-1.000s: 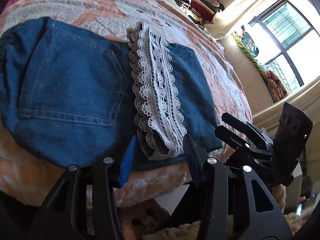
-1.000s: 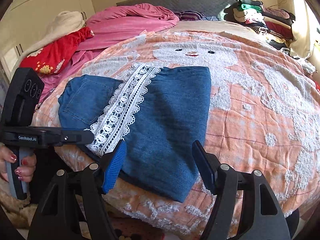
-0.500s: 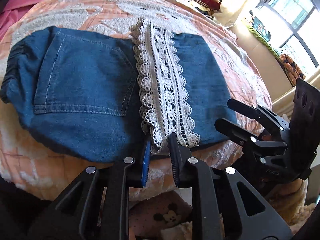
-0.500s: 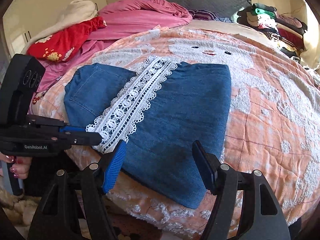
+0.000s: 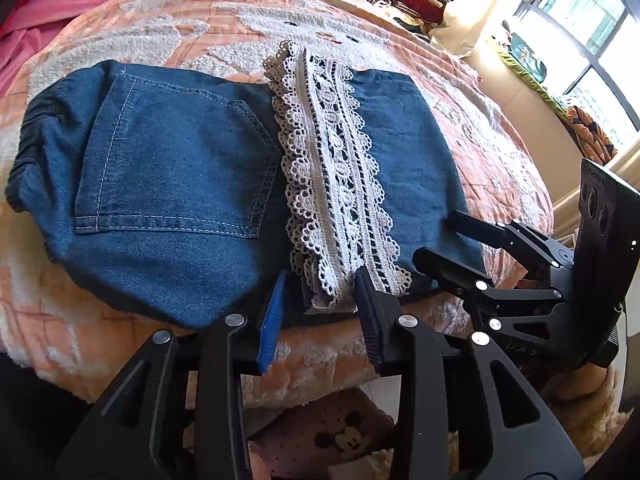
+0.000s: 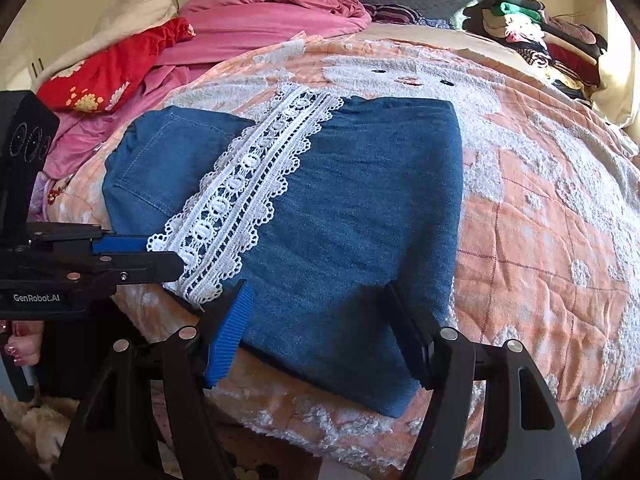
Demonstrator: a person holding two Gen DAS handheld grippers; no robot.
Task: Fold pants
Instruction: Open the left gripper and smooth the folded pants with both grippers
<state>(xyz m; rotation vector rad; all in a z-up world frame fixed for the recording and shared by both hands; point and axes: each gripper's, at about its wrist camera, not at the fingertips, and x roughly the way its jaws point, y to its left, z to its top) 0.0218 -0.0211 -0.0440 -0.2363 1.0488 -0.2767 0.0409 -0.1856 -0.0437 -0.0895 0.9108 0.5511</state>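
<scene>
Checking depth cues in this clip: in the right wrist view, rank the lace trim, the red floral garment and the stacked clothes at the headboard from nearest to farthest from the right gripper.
1. Lace trim, just ahead-left of the right gripper.
2. Red floral garment, far left.
3. Stacked clothes, far right at the headboard.

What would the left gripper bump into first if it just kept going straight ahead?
Most likely the white lace trim on the folded denim pants: the left gripper has its open fingers either side of the lace's near end, though depth is unclear.
</scene>
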